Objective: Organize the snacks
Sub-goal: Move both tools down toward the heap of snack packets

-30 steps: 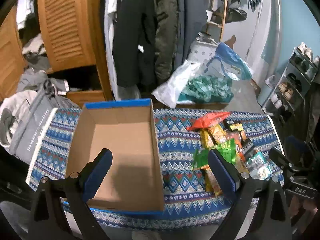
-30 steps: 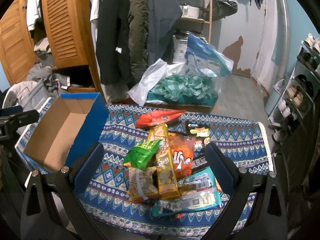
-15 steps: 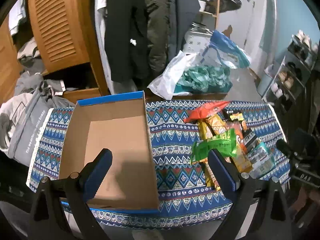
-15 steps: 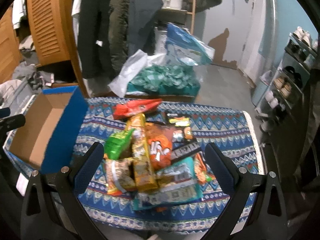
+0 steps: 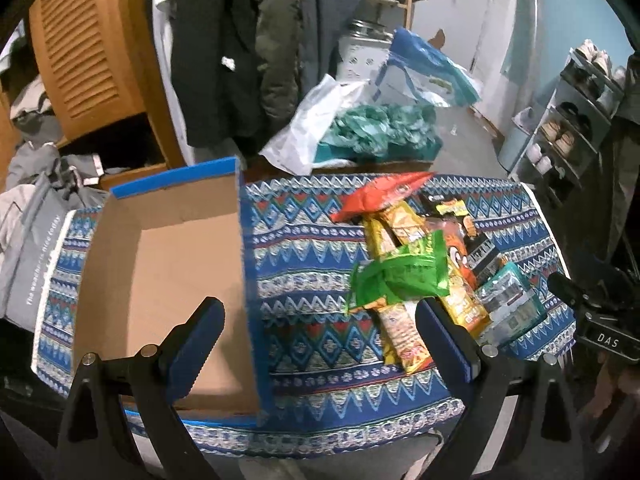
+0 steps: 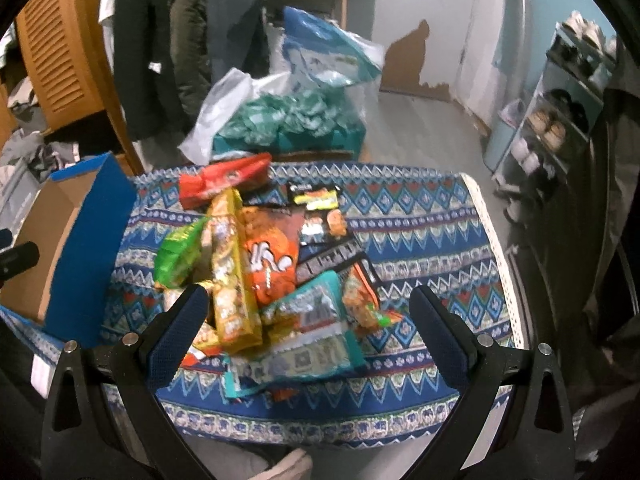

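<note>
Left claw wide open, empty, over box edge. Right claw wide, empty, above snacks; contact seemingly none.

A blue, white and red zigzag-and-diamond cloth is covering the surface. The box is showing plain brown card inside and bright blue on its rim and outer walls. In the snack pile, a red packet is lying farthest, a green one at the left, a yellow one beside an orange one, and a teal one nearest. The gripper pads are showing dark blue on black arms.
</note>
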A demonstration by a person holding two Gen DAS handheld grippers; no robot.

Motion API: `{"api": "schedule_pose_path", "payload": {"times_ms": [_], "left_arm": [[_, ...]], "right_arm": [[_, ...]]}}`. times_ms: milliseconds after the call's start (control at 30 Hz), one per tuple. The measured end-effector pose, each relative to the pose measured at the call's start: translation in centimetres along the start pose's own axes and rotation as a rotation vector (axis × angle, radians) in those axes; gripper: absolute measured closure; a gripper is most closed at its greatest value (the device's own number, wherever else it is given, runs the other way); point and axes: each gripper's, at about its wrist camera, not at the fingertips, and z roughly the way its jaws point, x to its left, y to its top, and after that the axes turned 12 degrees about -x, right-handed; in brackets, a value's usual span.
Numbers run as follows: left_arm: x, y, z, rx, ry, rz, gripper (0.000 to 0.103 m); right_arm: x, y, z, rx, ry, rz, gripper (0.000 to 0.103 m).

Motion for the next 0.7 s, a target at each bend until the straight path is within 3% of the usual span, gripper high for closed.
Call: {"api": "schedule_pose_path", "payload": {"times_ms": [233, 500, 700], "left_arm": [[-1.6, -1.4, 2.3, 0.063, -0.032, -0.023, 0.006], [-3.4, -2.4, 4.7, 0.066, -0.009, 0.031, 0.006], [-4.7, -3.2, 6.7, 0.11, -0.024, 0.053, 0.006]], "right_arm": [[-2.3, -1.6, 2.2, 0.071, -0.016, 0.067, 0.004], [-3.3, -3.9, 4.6, 0.153, -0.015, 0.101, 0.005], [-4.0, -5.4, 6.5, 0.223, 0.006, 0.161, 0.012]]}}
